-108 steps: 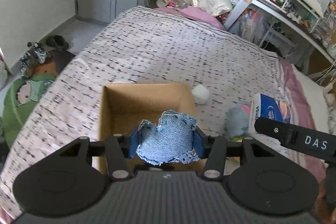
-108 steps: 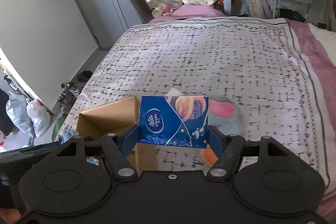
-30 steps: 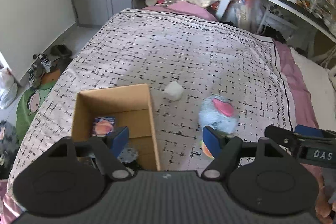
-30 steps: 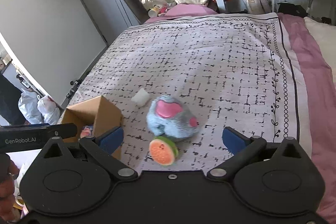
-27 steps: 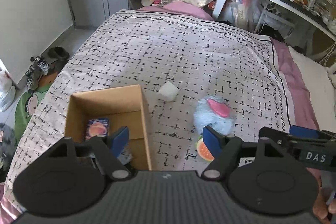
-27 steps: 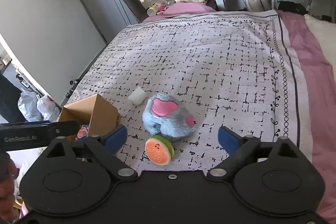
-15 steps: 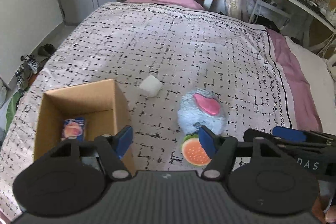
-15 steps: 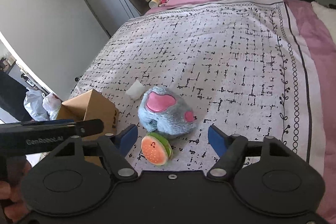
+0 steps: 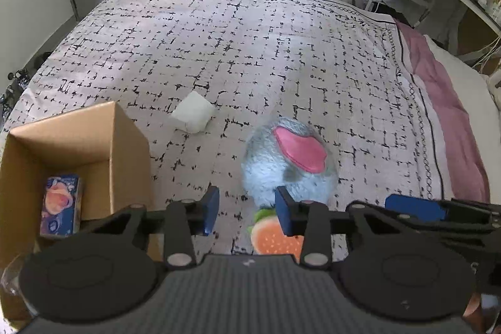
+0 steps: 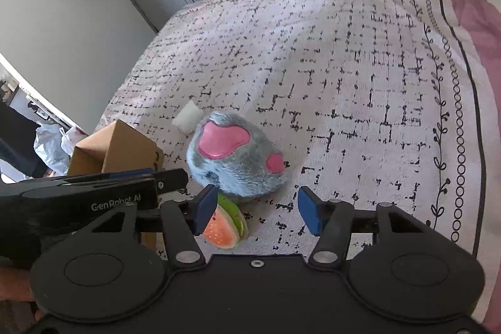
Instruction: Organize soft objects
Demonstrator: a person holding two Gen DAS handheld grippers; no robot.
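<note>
Cardboard box [image 9: 72, 146] sits at the left edge of the bed [image 9: 250, 46], open top, a tissue pack [image 9: 61, 202] standing inside against its near wall. Just right of the box, apart from it, a small white cube [image 9: 192, 112] lies on the bedspread, untouched. Further right, the grey-blue plush toy [image 9: 291, 165] with its pink patch up; touching its near side, the small watermelon-slice toy [image 9: 275, 237], green rind toward the plush. Left claw [image 9: 247, 210] hangs over the bedspread between box and plush; its jaws have just been closing and stand partly spread with nothing between them, the watermelon toy just under and beside the right-hand pad. Right claw [image 10: 256, 213] is low in front of the plush, jaws also just closing, still spread and pinching nothing; in the right wrist view the watermelon toy [image 10: 225, 227] lies by the left-hand pad, not pressed on both sides. Step in hand, as I judge it: reaching for the next soft things, with three left on the bed and one visible in the box. Next move calls for splitting targets, since both claws crowd the same spot: one settles around the watermelon toy, the other spreads wider for the plush, then each carries left to the box. Risk: claws colliding.
</note>
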